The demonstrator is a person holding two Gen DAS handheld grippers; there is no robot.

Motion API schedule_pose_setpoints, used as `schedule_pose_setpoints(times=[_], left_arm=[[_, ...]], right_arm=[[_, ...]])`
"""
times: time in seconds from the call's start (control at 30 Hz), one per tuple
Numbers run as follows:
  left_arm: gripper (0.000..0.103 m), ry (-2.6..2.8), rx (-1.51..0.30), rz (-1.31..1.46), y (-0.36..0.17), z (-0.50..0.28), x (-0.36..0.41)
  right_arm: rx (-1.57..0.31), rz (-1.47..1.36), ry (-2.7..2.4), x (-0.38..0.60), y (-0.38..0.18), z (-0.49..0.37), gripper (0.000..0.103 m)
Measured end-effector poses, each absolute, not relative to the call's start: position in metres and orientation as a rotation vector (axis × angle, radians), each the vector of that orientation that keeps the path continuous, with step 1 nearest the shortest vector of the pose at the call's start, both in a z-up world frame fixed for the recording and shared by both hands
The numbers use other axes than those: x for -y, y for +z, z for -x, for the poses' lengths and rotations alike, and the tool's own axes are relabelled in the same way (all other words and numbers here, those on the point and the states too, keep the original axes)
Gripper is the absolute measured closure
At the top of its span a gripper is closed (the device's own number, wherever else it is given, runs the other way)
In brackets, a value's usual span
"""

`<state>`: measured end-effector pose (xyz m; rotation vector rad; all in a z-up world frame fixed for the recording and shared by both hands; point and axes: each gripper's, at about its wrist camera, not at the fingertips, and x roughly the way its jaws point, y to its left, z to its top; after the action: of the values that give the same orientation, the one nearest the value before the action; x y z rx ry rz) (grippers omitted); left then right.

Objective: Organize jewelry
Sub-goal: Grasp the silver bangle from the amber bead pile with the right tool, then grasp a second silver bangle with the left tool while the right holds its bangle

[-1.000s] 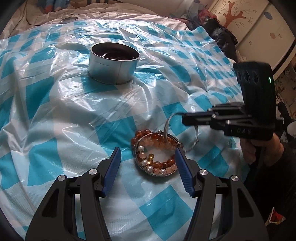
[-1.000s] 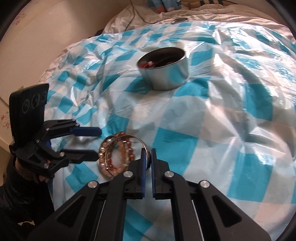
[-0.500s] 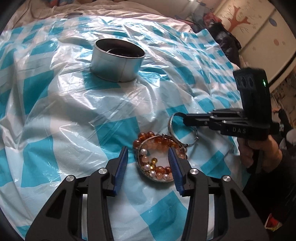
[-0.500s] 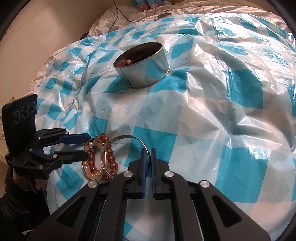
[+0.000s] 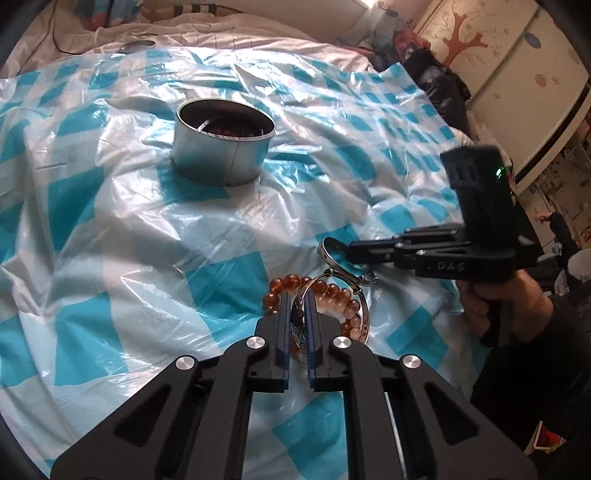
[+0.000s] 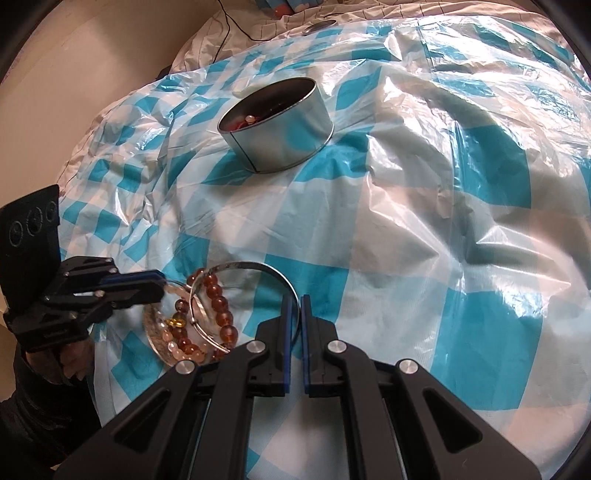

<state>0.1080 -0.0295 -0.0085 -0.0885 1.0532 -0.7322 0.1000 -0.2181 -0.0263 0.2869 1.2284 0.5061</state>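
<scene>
A pile of jewelry lies on the blue-checked plastic sheet: an amber bead bracelet [image 5: 334, 293], pale beads and two silver bangles. My left gripper [image 5: 298, 314] is shut on an engraved silver bangle [image 5: 300, 325] at the pile; it shows in the right wrist view [image 6: 147, 286] too. My right gripper [image 6: 294, 314] is shut on a thin silver bangle [image 6: 255, 267], also seen in the left wrist view [image 5: 332, 254]. The round metal tin [image 5: 223, 142] stands farther back, upright and open, with beads inside [image 6: 280, 129].
The sheet [image 5: 147, 240] is crumpled over a soft bed. A cable and a dark round object [image 6: 319, 26] lie at the far edge. A white cabinet with a tree picture [image 5: 498, 55] and dark clothes [image 5: 436, 74] are at the right.
My left gripper has closed from wide open onto the engraved bangle at the pile. My right gripper stays shut on the thin bangle, which has lifted and tilted a little.
</scene>
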Motion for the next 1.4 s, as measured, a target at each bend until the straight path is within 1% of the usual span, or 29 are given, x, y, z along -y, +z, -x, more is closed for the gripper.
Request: schedule_pose_setpoints(times=[0.23, 0.4, 0.6, 0.63, 0.7, 0.73, 0.77, 0.8, 0.83, 0.87, 0.9, 0.93, 0.97, 1.03, 1.2, 1.27, 1.33, 1.4], left_arm=[[0.097, -0.704, -1.034, 0.128, -0.002, -0.113, 0.012], [0.097, -0.645, -1.092, 0.027, -0.012, -0.115, 0.014], [0.095, -0.619, -1.123, 0.043, -0.023, -0.123, 0.011], [0.093, -0.625, -1.122, 0.045, -0.023, -0.124, 0.012], [0.082, -0.630, -1.111, 0.040, -0.024, -0.124, 0.015], [0.074, -0.633, -1.109, 0.036, -0.024, -0.125, 0.018], [0.071, -0.639, -1.106, 0.031, -0.025, -0.126, 0.021], [0.071, -0.642, -1.104, 0.027, -0.026, -0.126, 0.022], [0.071, -0.642, -1.105, 0.023, -0.027, -0.127, 0.025], [0.073, -0.642, -1.106, 0.023, -0.028, -0.128, 0.025], [0.082, -0.652, -1.110, 0.040, -0.028, -0.128, 0.026], [0.093, -0.657, -1.114, 0.048, -0.027, -0.129, 0.025], [0.098, -0.665, -1.113, 0.055, -0.025, -0.128, 0.024], [0.103, -0.685, -1.104, 0.087, -0.020, -0.127, 0.021], [0.103, -0.722, -1.054, 0.154, -0.002, -0.122, 0.012], [0.103, -0.708, -1.057, 0.130, -0.003, -0.123, 0.012], [0.103, -0.716, -1.098, 0.142, -0.012, -0.126, 0.012], [0.097, -0.702, -1.131, 0.104, -0.021, -0.128, 0.019]], right_arm=[[-1.243, -0.265, 0.507, 0.215, -0.028, -0.101, 0.098], [-1.244, -0.207, 0.502, 0.208, -0.028, -0.099, 0.098], [-1.244, -0.180, 0.501, 0.205, -0.028, -0.099, 0.098], [-1.245, -0.182, 0.502, 0.205, -0.028, -0.099, 0.098], [-1.246, -0.181, 0.502, 0.205, -0.029, -0.099, 0.098], [-1.246, -0.180, 0.502, 0.205, -0.029, -0.099, 0.098], [-1.247, -0.178, 0.501, 0.205, -0.029, -0.099, 0.098], [-1.247, -0.176, 0.501, 0.205, -0.030, -0.098, 0.098], [-1.247, -0.178, 0.502, 0.205, -0.030, -0.098, 0.098], [-1.247, -0.180, 0.503, 0.205, -0.030, -0.098, 0.098], [-1.247, -0.186, 0.504, 0.206, -0.030, -0.098, 0.098], [-1.248, -0.192, 0.505, 0.207, -0.031, -0.098, 0.098], [-1.249, -0.194, 0.505, 0.207, -0.031, -0.099, 0.098], [-1.249, -0.191, 0.504, 0.206, -0.031, -0.098, 0.098], [-1.250, -0.191, 0.504, 0.205, -0.030, -0.099, 0.098], [-1.251, -0.190, 0.504, 0.205, -0.030, -0.098, 0.098], [-1.256, -0.191, 0.505, 0.205, -0.030, -0.099, 0.098], [-1.257, -0.189, 0.505, 0.205, -0.030, -0.099, 0.098]])
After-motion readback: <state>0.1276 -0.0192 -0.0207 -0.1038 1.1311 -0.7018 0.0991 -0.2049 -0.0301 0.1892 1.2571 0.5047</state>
